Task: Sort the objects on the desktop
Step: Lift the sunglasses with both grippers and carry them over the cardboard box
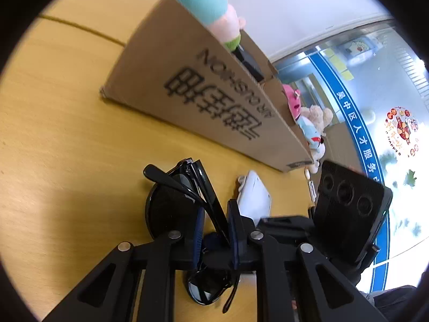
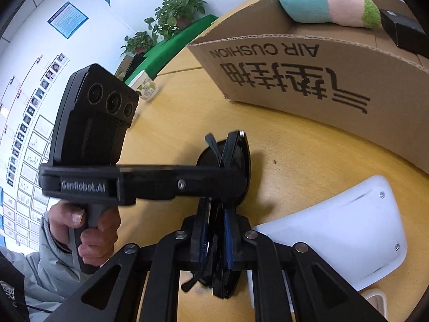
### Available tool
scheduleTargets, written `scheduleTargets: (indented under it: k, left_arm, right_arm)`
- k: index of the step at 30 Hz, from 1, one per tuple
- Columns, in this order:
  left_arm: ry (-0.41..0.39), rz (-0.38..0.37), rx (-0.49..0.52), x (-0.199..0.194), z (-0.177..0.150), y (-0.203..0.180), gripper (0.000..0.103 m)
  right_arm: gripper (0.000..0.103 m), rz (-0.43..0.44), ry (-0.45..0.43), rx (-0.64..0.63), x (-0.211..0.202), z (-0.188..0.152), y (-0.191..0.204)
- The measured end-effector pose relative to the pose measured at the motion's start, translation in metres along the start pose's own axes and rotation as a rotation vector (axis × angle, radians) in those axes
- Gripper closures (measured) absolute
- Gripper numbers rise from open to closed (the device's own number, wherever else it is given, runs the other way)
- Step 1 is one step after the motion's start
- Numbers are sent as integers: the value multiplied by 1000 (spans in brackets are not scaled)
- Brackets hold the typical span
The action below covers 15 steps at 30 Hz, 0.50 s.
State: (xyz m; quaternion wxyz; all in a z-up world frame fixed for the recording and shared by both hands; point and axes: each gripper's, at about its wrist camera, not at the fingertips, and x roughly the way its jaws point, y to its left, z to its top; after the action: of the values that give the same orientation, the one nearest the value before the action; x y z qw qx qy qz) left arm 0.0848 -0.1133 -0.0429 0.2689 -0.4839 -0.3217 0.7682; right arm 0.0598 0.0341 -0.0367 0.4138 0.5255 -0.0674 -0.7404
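Desk [image 1: 59, 145] of yellow wood fills most of both views, with a dark seam across its far part. Cardboard box [image 1: 193, 99] comes next in size: it stands open-topped on the desk beyond the grippers, printed with large black characters and the words AIR CUSHION. A soft toy [image 2: 324, 0] in teal, pink and green lies across its rim, a black object sits inside beside it, and more soft toys [image 1: 308, 123] show at the box's far end in the left wrist view.

A white plastic case [image 2: 348, 230] with small screws lies flat on the desk, just right of the right hand-held gripper.

The left hand-held gripper [image 1: 215, 230] is clamped on a pair of black sunglasses [image 1: 171, 206], its blue pads pressing the folded frame near one lens. The right hand-held gripper [image 2: 215, 236] is clamped on the same sunglasses from the other side, near the other lens. The sunglasses stand on edge, between the two grippers and in front of the box; whether they touch the desk I cannot tell.

A hand [image 2: 85, 230] in a grey sleeve grips the handle of the left hand-held gripper, seen in the right wrist view.
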Motion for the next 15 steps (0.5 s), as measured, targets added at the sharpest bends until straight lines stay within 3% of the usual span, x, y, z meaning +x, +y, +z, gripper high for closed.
scheduleTargets:
  k: [9, 15]
  left_arm:
    - [-11, -6, 5, -4, 3, 0, 89]
    - [-45, -36, 70, -19, 10, -26, 92]
  right_arm:
    - [92, 2, 8, -15, 3, -2, 11]
    - [92, -5, -40, -43, -12, -1, 25]
